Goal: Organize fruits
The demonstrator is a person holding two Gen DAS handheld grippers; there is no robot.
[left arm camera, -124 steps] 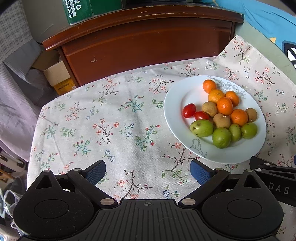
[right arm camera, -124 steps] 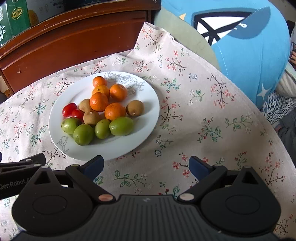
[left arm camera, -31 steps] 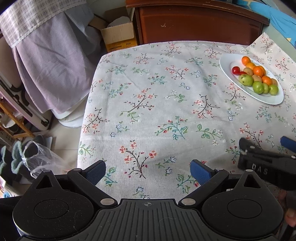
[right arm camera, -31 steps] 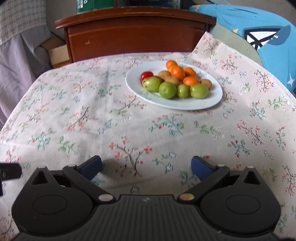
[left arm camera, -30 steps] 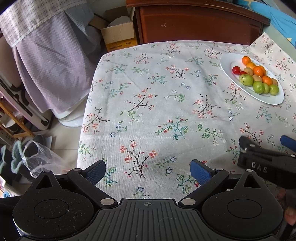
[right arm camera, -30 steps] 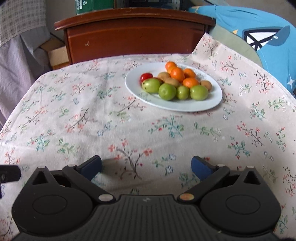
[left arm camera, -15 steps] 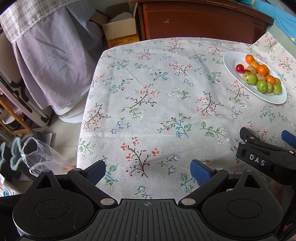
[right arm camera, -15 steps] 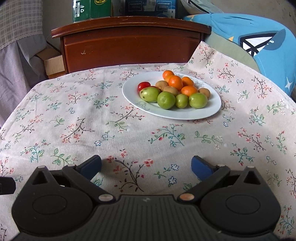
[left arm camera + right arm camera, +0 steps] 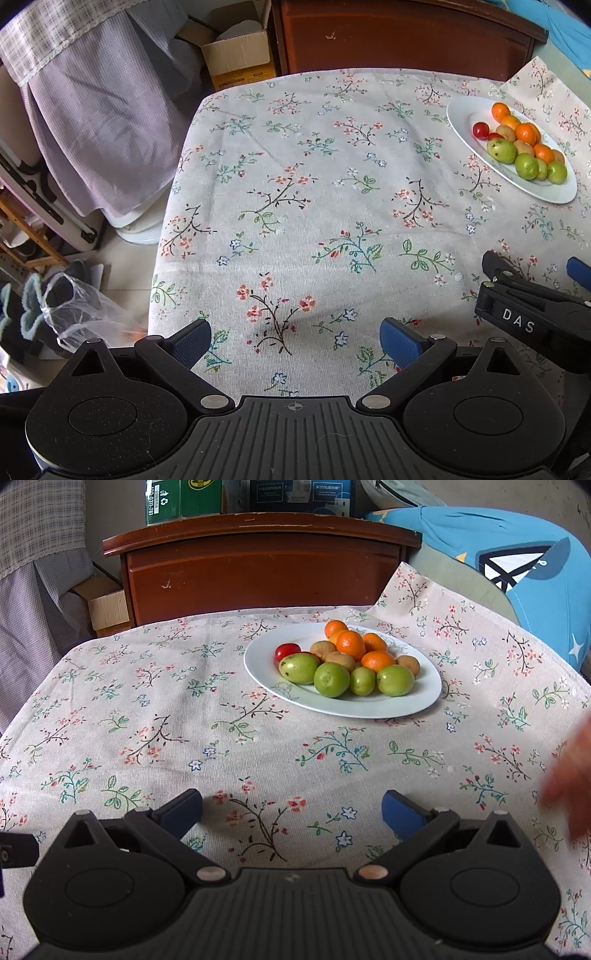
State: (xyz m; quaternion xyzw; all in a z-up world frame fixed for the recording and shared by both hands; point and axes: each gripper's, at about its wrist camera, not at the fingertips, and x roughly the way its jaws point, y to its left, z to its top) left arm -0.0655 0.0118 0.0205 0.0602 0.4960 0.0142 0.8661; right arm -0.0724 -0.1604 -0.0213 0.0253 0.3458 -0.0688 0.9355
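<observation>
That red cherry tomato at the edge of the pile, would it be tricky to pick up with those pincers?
Probably a little. The cherry tomato looks round and glossy, so it may slip or roll across the smooth white plate if nudged. It looks thin-skinned, so a hard squeeze might split it. Being small, it is likely very light.

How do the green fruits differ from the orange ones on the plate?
The green fruits sit in a row at the near edge of the white plate; the orange fruits are piled behind them toward the far side. The green ones look smoother, the orange ones duller. Both are roundish, small, and untouched by either claw.
</observation>
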